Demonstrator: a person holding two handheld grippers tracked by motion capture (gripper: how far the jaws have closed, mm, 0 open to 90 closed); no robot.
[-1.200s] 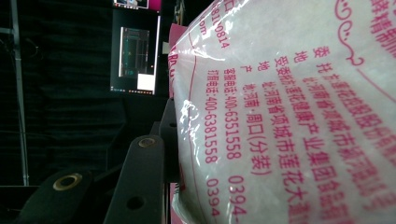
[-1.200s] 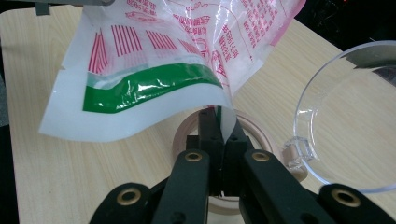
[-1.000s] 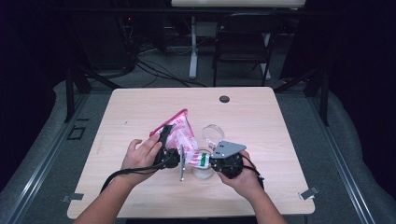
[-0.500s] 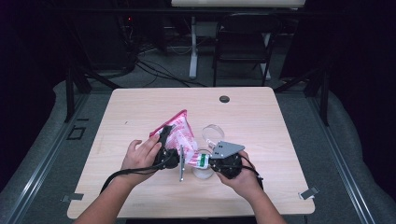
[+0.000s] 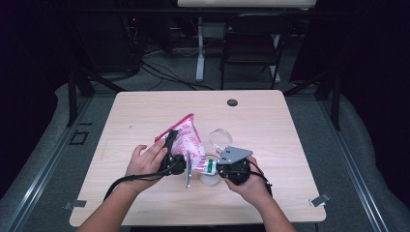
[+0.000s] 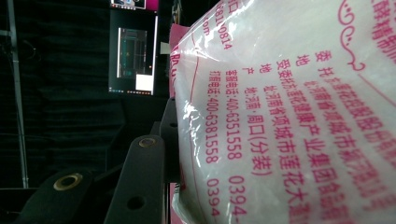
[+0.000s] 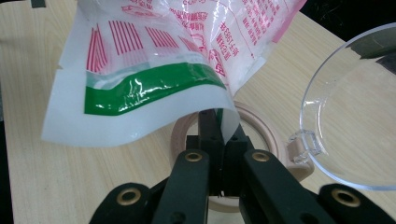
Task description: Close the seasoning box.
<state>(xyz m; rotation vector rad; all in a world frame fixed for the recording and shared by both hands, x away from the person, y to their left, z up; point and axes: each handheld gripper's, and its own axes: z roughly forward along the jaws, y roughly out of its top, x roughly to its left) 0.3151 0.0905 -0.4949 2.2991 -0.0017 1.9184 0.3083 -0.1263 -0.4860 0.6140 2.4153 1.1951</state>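
With the left gripper [image 5: 180, 162] clamping the body of the bag [image 5: 186, 140] and the right gripper [image 7: 219, 140] pinched shut on its lower edge, tip the bag slowly so the opening stays just beyond the right jaws, over the round container [image 7: 254, 128]

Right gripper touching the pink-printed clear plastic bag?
Touching. In the right gripper view the right gripper has its black jaws pinched shut on the white bottom edge of the pink-printed plastic bag.
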